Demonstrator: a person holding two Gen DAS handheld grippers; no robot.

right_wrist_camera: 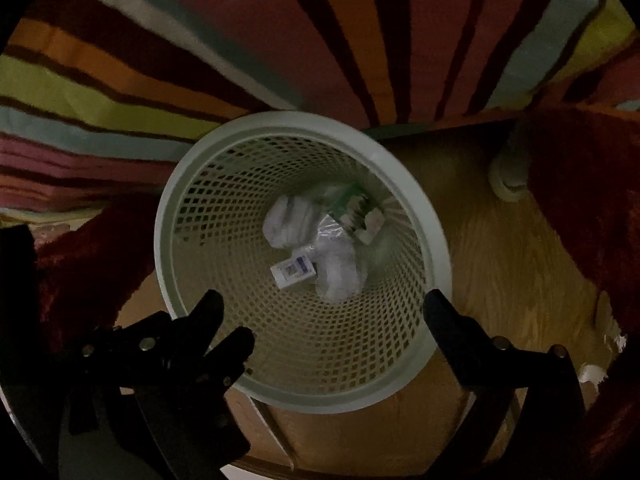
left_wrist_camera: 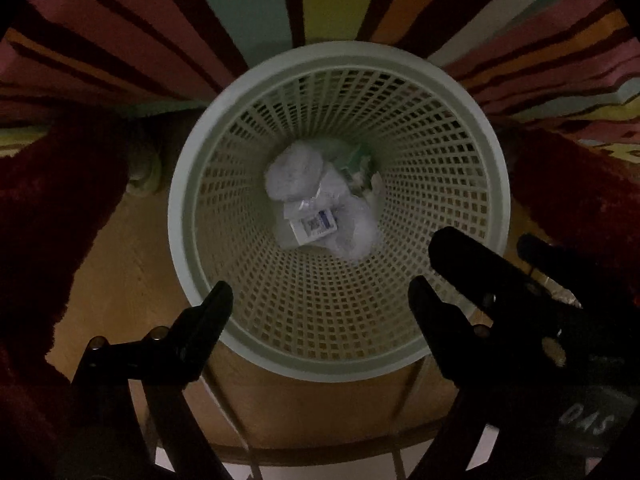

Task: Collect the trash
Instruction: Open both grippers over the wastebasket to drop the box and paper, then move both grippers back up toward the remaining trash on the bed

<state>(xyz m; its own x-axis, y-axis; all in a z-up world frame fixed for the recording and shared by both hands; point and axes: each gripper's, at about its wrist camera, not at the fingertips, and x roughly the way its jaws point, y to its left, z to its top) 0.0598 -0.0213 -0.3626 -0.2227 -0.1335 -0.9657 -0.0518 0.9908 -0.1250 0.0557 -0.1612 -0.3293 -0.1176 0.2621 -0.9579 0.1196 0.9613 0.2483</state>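
Left wrist view: crumpled white trash [left_wrist_camera: 320, 204] lies inside the pale mesh basket [left_wrist_camera: 280, 60].

I'm looking straight down into the bin [left_wrist_camera: 200, 216], a pale green round plastic one with lattice walls and a solid rim, standing upright on the wooden floor [left_wrist_camera: 120, 280] against the striped rug [left_wrist_camera: 240, 8]. At its bottom lies the trash: crumpled white paper [left_wrist_camera: 294, 174], a second wad [right_wrist_camera: 338, 276] beside it, a small white-and-blue box [left_wrist_camera: 316, 226] lying flat, clear plastic wrap [right_wrist_camera: 334, 228], and some green packaging [right_wrist_camera: 352, 200] toward the far side.
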